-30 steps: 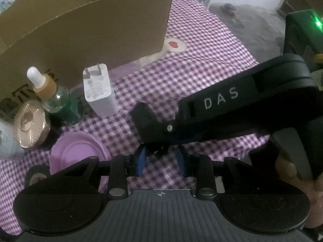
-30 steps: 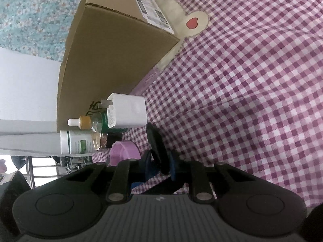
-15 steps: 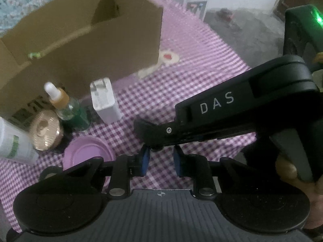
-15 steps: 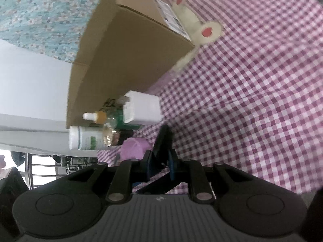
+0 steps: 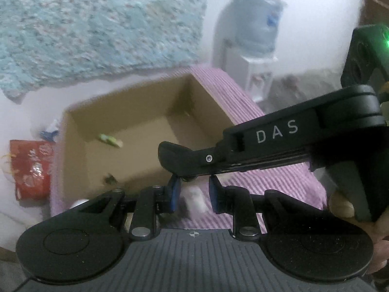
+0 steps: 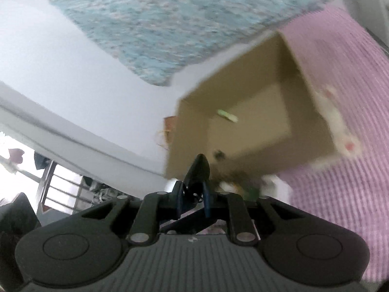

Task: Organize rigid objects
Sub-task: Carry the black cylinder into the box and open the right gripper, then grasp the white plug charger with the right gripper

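Note:
My right gripper is shut on a black oval object, which also shows under the right gripper's tip in the left wrist view. It is held high, near the front wall of the open cardboard box, which also shows in the right wrist view. A small green item and a small dark item lie inside the box. My left gripper is open and empty, just below the right gripper's tip. Both views are motion-blurred.
The purple checked tablecloth covers the table. A blurred white object lies below my left gripper. A red bag lies left of the box. A water dispenser stands behind the table.
Both grippers have risen and tilted up, so the box interior now shows. The bottles, charger and purple lid have dropped almost out of view. The right gripper still holds the black object.

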`<state>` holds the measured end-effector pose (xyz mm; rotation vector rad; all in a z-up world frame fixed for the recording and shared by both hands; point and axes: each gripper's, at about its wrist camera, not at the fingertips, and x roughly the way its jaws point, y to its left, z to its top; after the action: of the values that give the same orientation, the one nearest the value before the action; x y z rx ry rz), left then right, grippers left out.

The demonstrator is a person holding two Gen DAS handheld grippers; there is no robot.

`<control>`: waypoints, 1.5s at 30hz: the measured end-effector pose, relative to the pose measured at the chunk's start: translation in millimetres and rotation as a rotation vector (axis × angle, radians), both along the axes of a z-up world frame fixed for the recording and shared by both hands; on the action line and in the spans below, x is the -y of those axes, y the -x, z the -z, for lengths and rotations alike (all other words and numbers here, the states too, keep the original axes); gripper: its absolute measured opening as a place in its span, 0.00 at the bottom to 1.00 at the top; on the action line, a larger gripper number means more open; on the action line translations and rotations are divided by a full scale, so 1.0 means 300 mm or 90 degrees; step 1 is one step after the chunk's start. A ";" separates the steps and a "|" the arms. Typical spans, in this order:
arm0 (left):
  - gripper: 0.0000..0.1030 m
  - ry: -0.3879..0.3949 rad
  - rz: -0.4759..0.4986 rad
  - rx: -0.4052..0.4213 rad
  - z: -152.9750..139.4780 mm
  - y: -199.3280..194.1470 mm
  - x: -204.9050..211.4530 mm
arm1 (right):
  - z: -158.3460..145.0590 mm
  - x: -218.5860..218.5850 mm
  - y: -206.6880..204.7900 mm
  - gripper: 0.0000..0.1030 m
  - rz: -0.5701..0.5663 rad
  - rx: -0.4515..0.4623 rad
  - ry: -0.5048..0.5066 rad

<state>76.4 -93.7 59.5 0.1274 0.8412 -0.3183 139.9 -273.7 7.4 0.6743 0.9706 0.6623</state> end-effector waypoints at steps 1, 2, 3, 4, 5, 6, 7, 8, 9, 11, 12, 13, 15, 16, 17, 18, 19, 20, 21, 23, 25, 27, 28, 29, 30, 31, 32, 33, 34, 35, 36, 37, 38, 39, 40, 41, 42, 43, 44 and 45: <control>0.23 0.003 -0.010 0.000 -0.017 -0.030 -0.024 | -0.020 -0.024 -0.035 0.18 -0.010 0.008 -0.001; 0.23 0.006 -0.021 -0.005 -0.029 -0.065 -0.048 | -0.034 -0.051 -0.076 0.18 -0.021 0.013 -0.002; 0.23 0.010 -0.032 -0.013 -0.031 -0.097 -0.069 | -0.040 -0.079 -0.121 0.18 -0.033 0.010 -0.004; 0.23 0.016 -0.043 -0.024 -0.030 -0.137 -0.095 | -0.043 -0.106 -0.161 0.18 -0.044 0.004 -0.005; 0.23 0.021 -0.054 -0.036 -0.032 -0.164 -0.117 | -0.038 -0.132 -0.205 0.18 -0.053 -0.005 -0.006; 0.23 0.023 -0.066 -0.052 -0.021 -0.210 -0.140 | -0.030 -0.158 -0.249 0.18 -0.062 -0.018 -0.007; 0.23 0.024 -0.075 -0.069 -0.011 -0.241 -0.159 | -0.014 -0.192 -0.303 0.18 -0.072 -0.039 -0.007; 0.23 0.031 -0.083 -0.090 0.002 -0.273 -0.180 | 0.005 -0.220 -0.348 0.16 -0.082 -0.057 -0.007; 0.23 0.037 -0.095 -0.111 0.015 -0.285 -0.198 | 0.031 -0.253 -0.399 0.12 -0.094 -0.082 -0.008; 0.23 0.043 -0.121 -0.151 0.067 -0.365 -0.237 | 0.078 -0.303 -0.478 0.10 -0.106 -0.123 -0.007; 0.23 0.043 -0.133 -0.163 0.092 -0.393 -0.251 | 0.102 -0.329 -0.513 0.10 -0.110 -0.138 -0.003; 0.23 0.043 -0.147 -0.175 0.117 -0.423 -0.267 | 0.128 -0.358 -0.551 0.10 -0.112 -0.152 0.005; 0.23 0.038 -0.170 -0.188 0.156 -0.459 -0.298 | 0.170 -0.400 -0.596 0.10 -0.115 -0.169 0.013; 0.23 0.034 -0.185 -0.194 0.173 -0.470 -0.307 | 0.193 -0.422 -0.622 0.10 -0.113 -0.181 0.018; 0.23 0.033 -0.195 -0.196 0.179 -0.475 -0.315 | 0.210 -0.437 -0.641 0.10 -0.110 -0.189 0.021; 0.24 0.039 -0.200 -0.196 0.181 -0.477 -0.324 | 0.225 -0.448 -0.655 0.10 -0.107 -0.194 0.021; 0.24 0.045 -0.201 -0.195 0.180 -0.474 -0.331 | 0.235 -0.448 -0.646 0.10 -0.104 -0.196 0.019; 0.24 0.051 -0.199 -0.192 0.177 -0.464 -0.338 | 0.237 -0.449 -0.648 0.10 -0.105 -0.196 0.014; 0.24 0.054 -0.197 -0.187 0.170 -0.452 -0.340 | 0.230 -0.451 -0.643 0.10 -0.108 -0.192 0.009; 0.24 0.049 -0.191 -0.178 0.155 -0.435 -0.345 | 0.210 -0.431 -0.620 0.10 -0.110 -0.176 0.011; 0.25 0.051 -0.183 -0.167 0.128 -0.405 -0.341 | 0.180 -0.392 -0.596 0.10 -0.108 -0.162 0.007; 0.26 0.066 -0.175 -0.158 0.112 -0.390 -0.347 | 0.152 -0.346 -0.573 0.11 -0.101 -0.150 -0.005; 0.27 0.072 -0.169 -0.151 0.092 -0.369 -0.342 | 0.136 -0.318 -0.562 0.11 -0.095 -0.145 -0.011; 0.28 0.077 -0.164 -0.143 0.076 -0.352 -0.338 | 0.116 -0.286 -0.541 0.11 -0.088 -0.138 -0.018; 0.30 0.081 -0.159 -0.134 0.058 -0.326 -0.331 | 0.095 -0.253 -0.517 0.12 -0.080 -0.130 -0.023; 0.32 0.084 -0.152 -0.126 0.042 -0.304 -0.325 | 0.076 -0.216 -0.497 0.12 -0.074 -0.122 -0.028; 0.33 0.088 -0.144 -0.118 0.027 -0.279 -0.318 | 0.057 -0.182 -0.476 0.12 -0.067 -0.114 -0.032; 0.34 0.093 -0.136 -0.111 0.013 -0.254 -0.311 | 0.041 -0.150 -0.451 0.12 -0.061 -0.107 -0.033; 0.35 0.099 -0.131 -0.106 0.004 -0.228 -0.304 | 0.022 -0.115 -0.420 0.12 -0.054 -0.097 -0.033; 0.36 0.103 -0.125 -0.100 -0.003 -0.203 -0.297 | 0.007 -0.088 -0.393 0.12 -0.049 -0.088 -0.032; 0.37 0.104 -0.119 -0.093 -0.010 -0.177 -0.287 | -0.002 -0.062 -0.366 0.12 -0.043 -0.083 -0.029; 0.38 0.106 -0.113 -0.087 -0.015 -0.150 -0.276 | -0.010 -0.033 -0.332 0.12 -0.035 -0.078 -0.025; 0.40 0.107 -0.105 -0.082 -0.017 -0.124 -0.263 | -0.014 -0.007 -0.299 0.12 -0.028 -0.073 -0.021; 0.40 0.105 -0.098 -0.079 -0.017 -0.099 -0.249 | -0.017 0.015 -0.264 0.13 -0.020 -0.070 -0.017; 0.41 0.103 -0.093 -0.075 -0.013 -0.077 -0.238 | -0.014 0.037 -0.226 0.13 -0.010 -0.066 -0.012; 0.42 0.100 -0.089 -0.072 -0.007 -0.056 -0.228 | -0.011 0.058 -0.197 0.14 0.000 -0.064 -0.009; 0.43 0.099 -0.086 -0.071 0.004 -0.038 -0.222 | 0.001 0.076 -0.166 0.16 0.010 -0.063 -0.006; 0.43 0.098 -0.083 -0.073 0.017 -0.019 -0.213 | 0.012 0.094 -0.134 0.20 0.020 -0.063 -0.003; 0.44 0.098 -0.080 -0.076 0.034 0.000 -0.210 | 0.021 0.118 -0.102 0.21 0.028 -0.064 -0.001; 0.44 0.098 -0.078 -0.082 0.052 0.014 -0.204 | 0.033 0.131 -0.078 0.23 0.035 -0.065 0.004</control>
<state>72.1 -32.5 43.8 -0.0881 0.9445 -0.2771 163.4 -313.0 -2.6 0.7323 1.0445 0.5795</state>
